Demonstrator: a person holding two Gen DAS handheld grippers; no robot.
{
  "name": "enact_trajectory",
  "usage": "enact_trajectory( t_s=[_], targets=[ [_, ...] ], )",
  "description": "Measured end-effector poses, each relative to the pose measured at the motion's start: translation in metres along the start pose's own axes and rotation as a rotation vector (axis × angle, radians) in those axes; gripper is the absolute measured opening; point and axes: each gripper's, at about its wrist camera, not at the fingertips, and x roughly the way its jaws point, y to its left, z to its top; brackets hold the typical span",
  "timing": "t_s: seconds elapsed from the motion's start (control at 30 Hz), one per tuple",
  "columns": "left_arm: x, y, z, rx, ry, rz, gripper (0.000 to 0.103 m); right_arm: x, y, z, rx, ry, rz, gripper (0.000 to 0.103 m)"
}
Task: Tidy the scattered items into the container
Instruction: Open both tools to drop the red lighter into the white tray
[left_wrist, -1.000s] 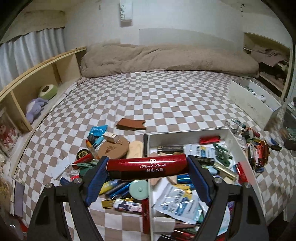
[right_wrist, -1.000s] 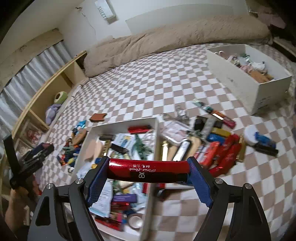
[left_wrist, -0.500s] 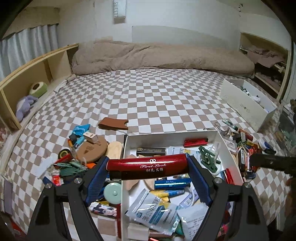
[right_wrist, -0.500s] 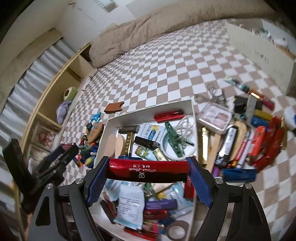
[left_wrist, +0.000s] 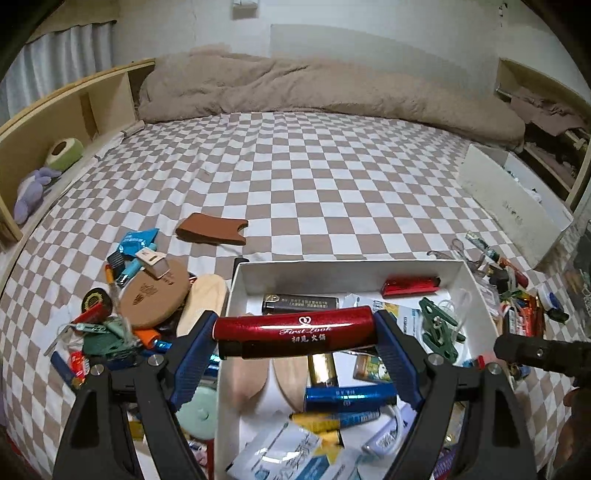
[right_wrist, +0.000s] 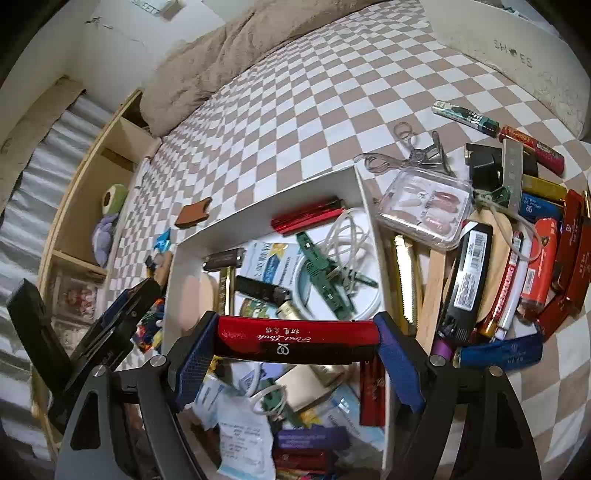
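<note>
Holding two red cases over the cluttered box

Each gripper, left gripper (left_wrist: 295, 334) and right gripper (right_wrist: 295, 341), clamps a red case (left_wrist: 293, 330) (right_wrist: 295, 339) lengthwise between wide-spread fingers. Beyond and beneath both lies the white box (left_wrist: 347, 267), crowded already. Loose scissors (right_wrist: 406, 153) and lighters (right_wrist: 543, 258) lie right of the right fingers.

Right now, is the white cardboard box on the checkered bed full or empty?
Partly full. The white cardboard box holds a red lighter, green clip and blue tube, with bare floor showing.
</note>
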Motion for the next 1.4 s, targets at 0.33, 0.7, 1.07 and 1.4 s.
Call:
enact_trajectory(
  t_s=[0.33, 0.7, 1.07, 1.4],
  targets=[
    [0.034, -0.006, 0.007, 0.000, 0.045, 0.033, 0.084, 0.003, -0.003, 0.000, -0.029, -0.007, 0.039, 0.084],
    [0.060, -0.026, 0.013, 0.018, 0.101, 0.039, 0.084, -0.007, 0.009, -0.012, -0.129, 0.004, 0.055, 0.084],
    [0.076, -0.007, 0.020, -0.089, 0.110, 0.023, 0.103, -0.012, 0.027, -0.019, -0.221, -0.009, 0.050, 0.094],
    [0.064, 0.009, 0.017, -0.132, 0.107, -0.035, 0.103, -0.016, 0.034, -0.019, -0.251, -0.053, 0.017, 0.103]
  ],
)
